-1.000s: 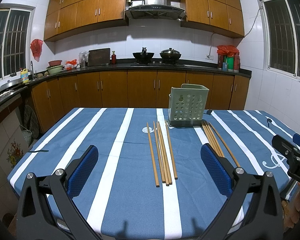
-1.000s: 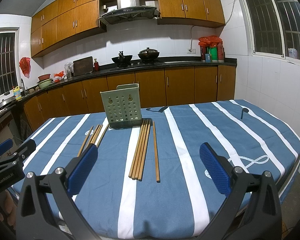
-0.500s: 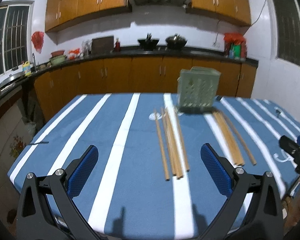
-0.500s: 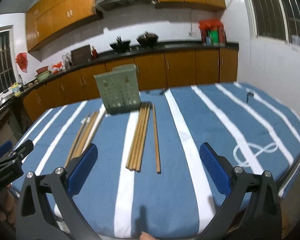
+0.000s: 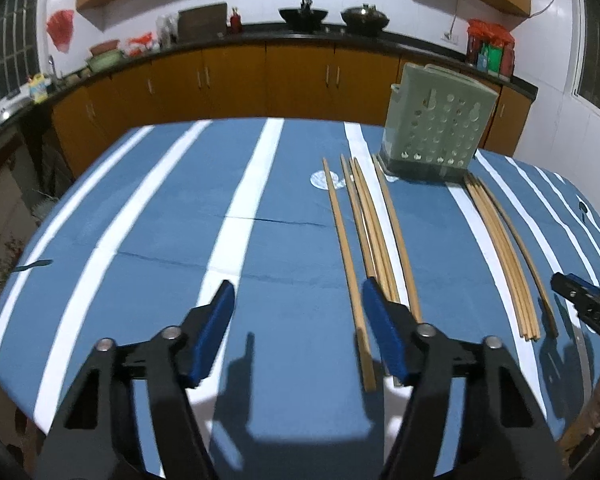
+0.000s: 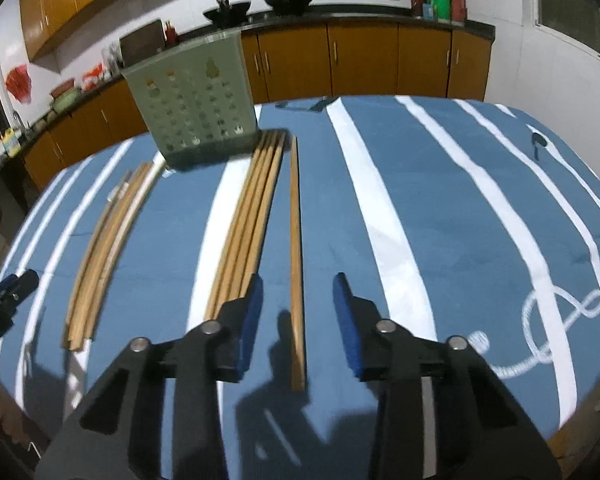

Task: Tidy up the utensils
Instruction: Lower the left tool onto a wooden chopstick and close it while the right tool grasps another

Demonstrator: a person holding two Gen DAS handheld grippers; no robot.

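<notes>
A green perforated utensil holder (image 5: pixel 436 128) stands upright near the far edge of the counter (image 5: pixel 140 240), which is covered by a blue and white striped cloth; its contents cannot be seen. Two bundles of wooden chopsticks (image 6: pixel 252 216) lie flat in front of it, running toward the near edge. The left gripper (image 5: pixel 298 300) has just been closing, with nothing between its jaws. The right gripper (image 6: pixel 298 298) has also been closing, straddling a single chopstick (image 6: pixel 296 264) without pressing it.
</notes>
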